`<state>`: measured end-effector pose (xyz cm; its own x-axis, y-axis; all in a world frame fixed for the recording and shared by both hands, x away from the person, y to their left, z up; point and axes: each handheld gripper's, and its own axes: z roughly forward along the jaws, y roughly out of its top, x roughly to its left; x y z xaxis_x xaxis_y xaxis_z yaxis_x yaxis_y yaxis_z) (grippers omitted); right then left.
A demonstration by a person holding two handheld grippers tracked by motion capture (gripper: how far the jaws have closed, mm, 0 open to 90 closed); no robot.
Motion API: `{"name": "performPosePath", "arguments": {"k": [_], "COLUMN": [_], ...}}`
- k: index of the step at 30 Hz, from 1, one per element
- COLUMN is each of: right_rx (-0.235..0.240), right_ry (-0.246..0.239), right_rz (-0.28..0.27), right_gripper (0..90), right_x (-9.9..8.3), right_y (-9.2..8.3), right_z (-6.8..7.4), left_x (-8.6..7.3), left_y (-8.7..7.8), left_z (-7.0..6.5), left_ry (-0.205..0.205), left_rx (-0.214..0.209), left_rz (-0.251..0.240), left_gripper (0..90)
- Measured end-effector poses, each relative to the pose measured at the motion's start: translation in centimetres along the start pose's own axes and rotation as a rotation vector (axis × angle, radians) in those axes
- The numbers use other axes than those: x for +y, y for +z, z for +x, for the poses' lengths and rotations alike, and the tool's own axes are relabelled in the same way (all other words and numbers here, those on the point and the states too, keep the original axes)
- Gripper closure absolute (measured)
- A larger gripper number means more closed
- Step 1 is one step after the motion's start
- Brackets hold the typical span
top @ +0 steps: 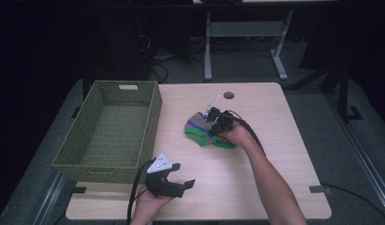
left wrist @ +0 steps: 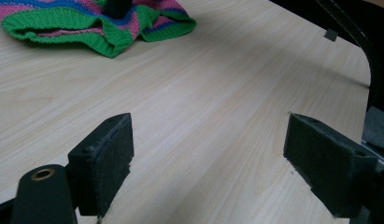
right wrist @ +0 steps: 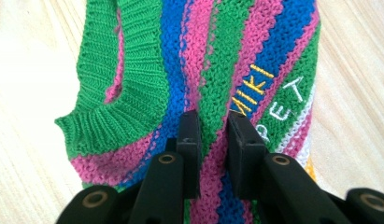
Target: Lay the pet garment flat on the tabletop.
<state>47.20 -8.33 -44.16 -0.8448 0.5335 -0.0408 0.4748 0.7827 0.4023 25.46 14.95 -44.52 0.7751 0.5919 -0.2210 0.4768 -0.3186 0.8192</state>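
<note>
Presently the right gripper [right wrist: 213, 123] is bearing down on the striped knitted garment [top: 202, 129], which is lying flat on the bench [top: 255, 178]. Its fingers [right wrist: 189, 140] are standing close together, pinching a fold of green and pink knit between the pads; the gap between them is narrow and filled with fabric. Just beyond the fingertips, yellow and white lettering is showing on a blue stripe, and the green ribbed edge is lying off to the far left of the fingers in the right gripper view.

The left gripper [left wrist: 208, 158] is resting low near the person's edge of the bench, its fingers [left wrist: 105, 158] standing wide apart with bare wood between them, gripping nothing. The garment is lying well ahead of these fingers, apart from them.

A green woven basket [top: 110, 126] is sitting on the bench just beside the left gripper in the high view, apart from the garment.
</note>
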Motion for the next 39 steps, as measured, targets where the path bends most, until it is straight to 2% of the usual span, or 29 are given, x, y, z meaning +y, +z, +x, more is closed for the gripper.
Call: {"name": "performPosePath", "arguments": {"k": [8, 15, 28, 34, 39], "right_rx": [0.038, 0.047, 0.059, 0.067, 0.065], "right_ry": [0.035, 0.047, 0.080, 0.098, 0.094], "right_rz": [-0.026, -0.052, -0.108, -0.157, -0.171], "right_gripper": [78.1, 78.5, 78.7, 78.8, 78.8], "right_x": [-0.2, -0.3, -1.0, -1.4, -1.6], "right_y": [-0.6, -1.2, -3.7, -5.5, -6.2], "right_z": [-0.4, -0.6, -1.4, -1.6, -1.8], "left_x": [0.0, 0.0, 0.0, 0.0, 0.0], "left_y": [0.0, -0.1, -0.1, -0.3, -0.2], "left_z": [0.1, 0.1, 0.2, 0.4, 0.3], "left_ry": [-0.005, -0.004, -0.010, -0.020, -0.021], "left_rx": [-0.003, -0.001, -0.002, 0.005, 0.006], "left_rz": [-0.001, -0.002, -0.005, -0.016, -0.012], "left_gripper": [15.7, 15.7, 15.7, 15.7, 15.7]}}
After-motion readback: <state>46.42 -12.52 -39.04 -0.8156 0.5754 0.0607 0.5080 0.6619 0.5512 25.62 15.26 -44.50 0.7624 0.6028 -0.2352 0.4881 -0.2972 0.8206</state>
